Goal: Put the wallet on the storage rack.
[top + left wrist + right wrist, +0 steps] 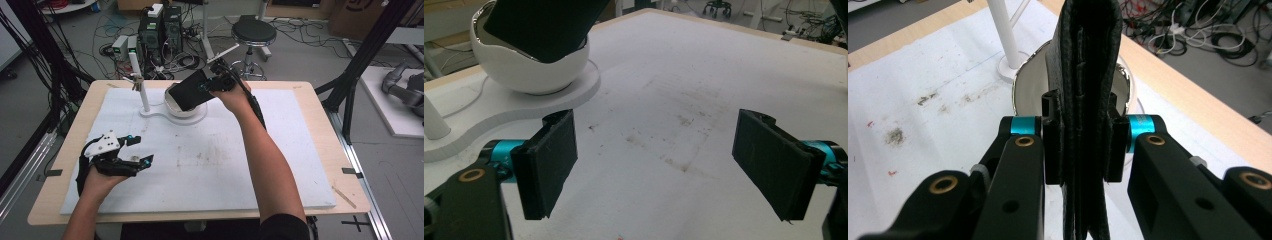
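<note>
- Cables, computer towers and a round stool (253, 33) crowd the floor along the top of the high view, beyond a wooden counter (305, 90) covered by a stained white mat (210, 160).
- Lower left of the high view: the left tongs (141, 150) sit just above the mat with jaws spread wide, nothing between them; the left gripper view shows bare mat between both pads.
- Upper centre-left: a white post (139, 80) rises from a flat white base (195, 117), which carries a white bowl (536, 75) with a shiny inside.
- Upper centre: the right tongs (212, 86) are clamped on a black wallet (189, 90), tilted, its far end over the bowl's rim.
- Whether the wallet touches the bowl is hard to tell; it hides most of the bowl's inside.
</note>
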`<state>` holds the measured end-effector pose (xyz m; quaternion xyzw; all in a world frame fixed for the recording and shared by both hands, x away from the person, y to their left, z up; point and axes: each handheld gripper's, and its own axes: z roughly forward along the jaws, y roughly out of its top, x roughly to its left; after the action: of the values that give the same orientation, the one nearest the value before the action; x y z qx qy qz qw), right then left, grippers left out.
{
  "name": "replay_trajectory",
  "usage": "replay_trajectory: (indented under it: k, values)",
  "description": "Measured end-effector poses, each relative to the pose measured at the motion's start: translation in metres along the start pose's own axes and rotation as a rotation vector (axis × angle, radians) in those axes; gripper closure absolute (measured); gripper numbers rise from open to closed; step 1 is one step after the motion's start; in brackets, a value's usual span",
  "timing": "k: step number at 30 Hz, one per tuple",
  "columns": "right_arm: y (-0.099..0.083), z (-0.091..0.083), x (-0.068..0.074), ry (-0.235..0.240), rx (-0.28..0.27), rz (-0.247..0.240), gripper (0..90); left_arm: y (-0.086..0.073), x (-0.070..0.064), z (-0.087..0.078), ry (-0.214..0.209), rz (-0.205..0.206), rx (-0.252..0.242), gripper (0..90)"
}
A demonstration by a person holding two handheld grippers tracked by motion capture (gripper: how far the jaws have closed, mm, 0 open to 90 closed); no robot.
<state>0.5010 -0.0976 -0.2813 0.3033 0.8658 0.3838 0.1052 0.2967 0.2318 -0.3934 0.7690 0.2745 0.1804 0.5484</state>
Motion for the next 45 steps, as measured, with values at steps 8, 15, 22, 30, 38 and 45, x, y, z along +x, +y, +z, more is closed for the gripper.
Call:
replay_trajectory:
  k: [8,15,22,30,38,45]
  values:
    - [0.000,0.019,-0.007,0.029,0.006,0.039,76.2,-0.001,-0.001,0.002,0.003,-0.001,0.004,18.2]
    - [0.000,0.017,-0.010,-0.110,-0.050,0.050,53.7,-0.003,0.000,0.003,0.000,-0.006,0.013,18.2]
    - [-0.004,0.015,-0.021,-0.179,-0.073,0.098,50.2,-0.004,0.000,0.003,0.000,-0.010,0.010,18.2]
    - [-0.011,0.022,-0.028,-0.179,-0.096,0.159,50.2,-0.003,-0.001,0.004,-0.003,-0.005,0.011,18.1]
    - [-0.014,0.018,-0.019,-0.217,-0.090,0.103,37.9,-0.003,-0.001,0.003,-0.002,-0.002,0.016,18.1]
    - [-0.015,-0.005,-0.013,-0.194,-0.138,0.104,33.4,-0.002,-0.002,0.003,-0.007,-0.008,0.019,18.2]
